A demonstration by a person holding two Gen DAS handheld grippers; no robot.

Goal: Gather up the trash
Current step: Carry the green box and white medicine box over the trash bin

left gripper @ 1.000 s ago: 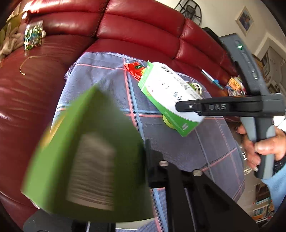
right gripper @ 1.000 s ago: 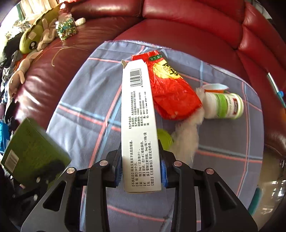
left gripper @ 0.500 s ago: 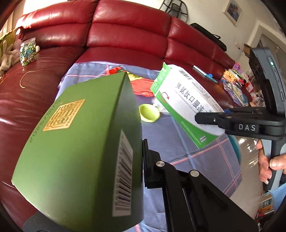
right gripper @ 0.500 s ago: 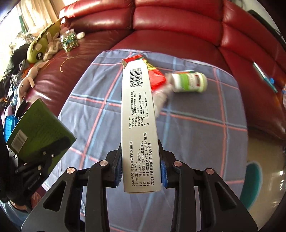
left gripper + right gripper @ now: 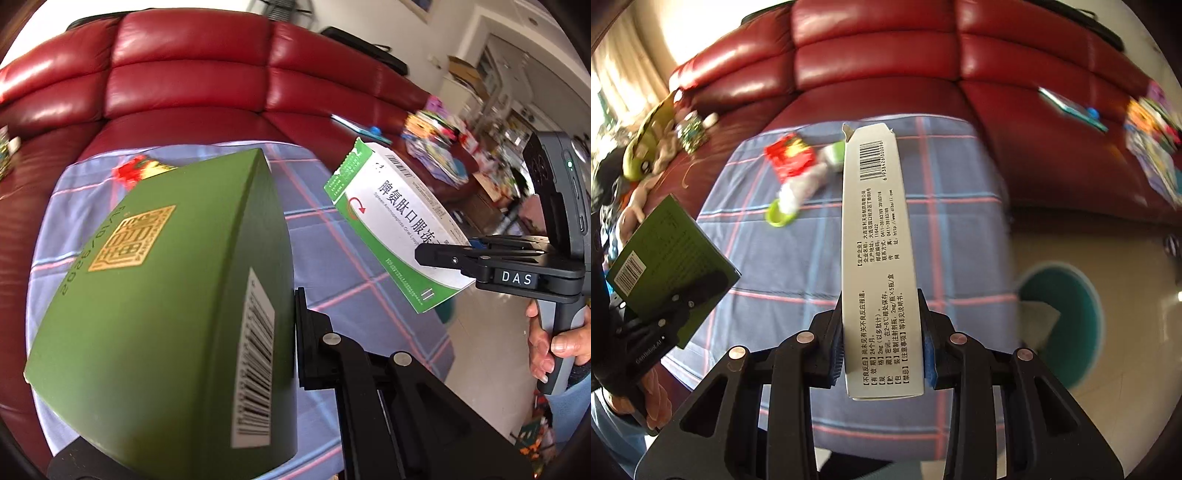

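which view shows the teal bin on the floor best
The right wrist view: the round teal bin sits on the floor right of the plaid cloth, crumpled paper inside. The left wrist view shows only a teal sliver behind the white and green medicine box.

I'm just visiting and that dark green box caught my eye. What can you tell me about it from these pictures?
The green box looks like matte cardboard, dark olive, with a gold square seal and gold digits on its broad face and a white barcode label on a narrow side. It seems closed and undented. The left hand-held gripper clamps it, holding it tilted in the air above the plaid cloth on the red sofa. Nothing else touches it.
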